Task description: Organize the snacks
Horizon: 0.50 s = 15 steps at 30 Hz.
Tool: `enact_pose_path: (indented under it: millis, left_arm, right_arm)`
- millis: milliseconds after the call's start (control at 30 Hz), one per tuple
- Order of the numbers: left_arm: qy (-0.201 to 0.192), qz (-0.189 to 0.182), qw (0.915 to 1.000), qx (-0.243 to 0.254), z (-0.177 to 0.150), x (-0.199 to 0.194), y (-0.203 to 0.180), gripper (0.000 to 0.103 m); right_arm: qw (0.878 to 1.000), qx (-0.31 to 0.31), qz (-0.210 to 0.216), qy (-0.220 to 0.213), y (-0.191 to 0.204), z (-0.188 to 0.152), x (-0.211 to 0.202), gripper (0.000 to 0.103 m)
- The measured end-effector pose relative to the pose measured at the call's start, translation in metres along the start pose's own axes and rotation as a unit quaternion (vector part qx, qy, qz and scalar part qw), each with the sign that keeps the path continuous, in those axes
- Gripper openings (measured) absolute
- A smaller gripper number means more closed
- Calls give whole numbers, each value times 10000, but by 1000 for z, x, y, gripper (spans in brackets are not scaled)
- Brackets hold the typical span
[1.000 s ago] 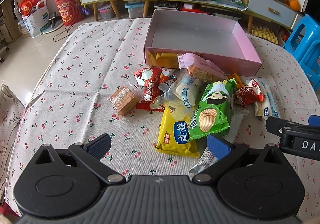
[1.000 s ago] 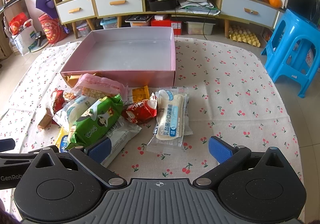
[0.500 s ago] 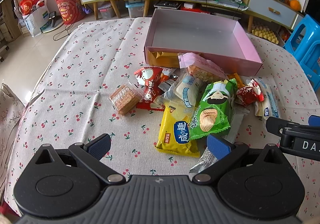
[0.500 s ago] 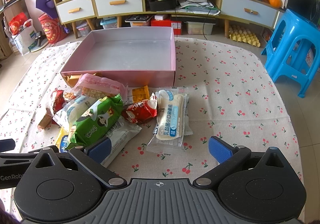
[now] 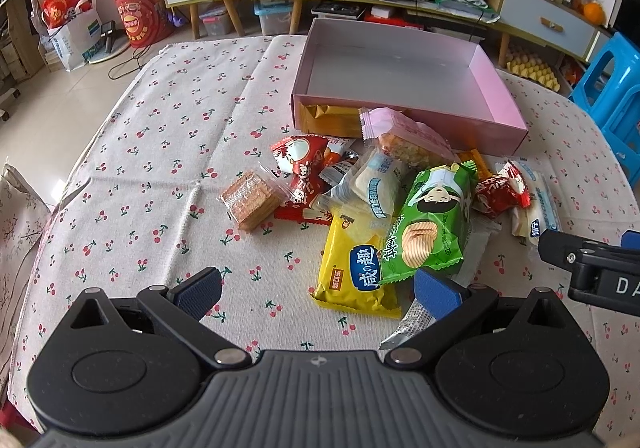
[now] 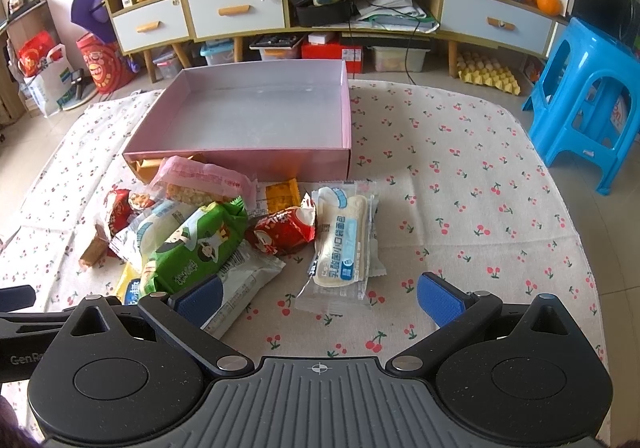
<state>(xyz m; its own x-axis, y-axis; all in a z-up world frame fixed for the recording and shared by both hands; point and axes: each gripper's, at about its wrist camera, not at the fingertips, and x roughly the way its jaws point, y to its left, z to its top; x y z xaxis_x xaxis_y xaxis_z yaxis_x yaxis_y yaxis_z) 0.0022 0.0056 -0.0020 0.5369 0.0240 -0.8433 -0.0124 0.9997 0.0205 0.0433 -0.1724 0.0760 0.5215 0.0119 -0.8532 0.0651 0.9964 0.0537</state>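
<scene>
A pile of snack packets lies on the cherry-print tablecloth in front of an empty pink box (image 5: pixel 502 85) (image 6: pixel 256 161). It includes a green chip bag (image 5: pixel 432 219) (image 6: pixel 192 244), a yellow packet (image 5: pixel 354 272), a clear cracker pack (image 5: pixel 250 199), a pink packet (image 5: pixel 408 135) (image 6: pixel 204 179), red packets (image 5: pixel 500 189) (image 6: pixel 282 234) and white bread packs (image 6: pixel 340 244). My left gripper (image 5: pixel 316 290) is open and empty, near the yellow packet. My right gripper (image 6: pixel 320 298) is open and empty, near the white bread packs.
A gold packet (image 5: pixel 328 117) leans against the box front. Blue plastic stools (image 6: pixel 588 103) stand right of the table. A low cabinet with drawers (image 6: pixel 236 13) and floor clutter sit behind. The tablecloth (image 5: pixel 160 151) shows left of the pile.
</scene>
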Motion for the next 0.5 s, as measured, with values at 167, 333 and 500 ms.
enact_pose_path:
  millis: [167, 333, 500]
  left_arm:
    - [-6, -6, 10000, -20, 1, -1, 0, 103]
    - [-4, -28, 10000, -29, 1, -1, 0, 103]
    - [-30, -57, 10000, -29, 1, -3, 0, 103]
  right_arm:
    - [10000, 46, -18, -37, -1, 2, -1, 103]
    - [10000, 24, -24, -25, 0, 2, 0, 103]
    - [10000, 8, -24, -64, 0, 3, -1, 103]
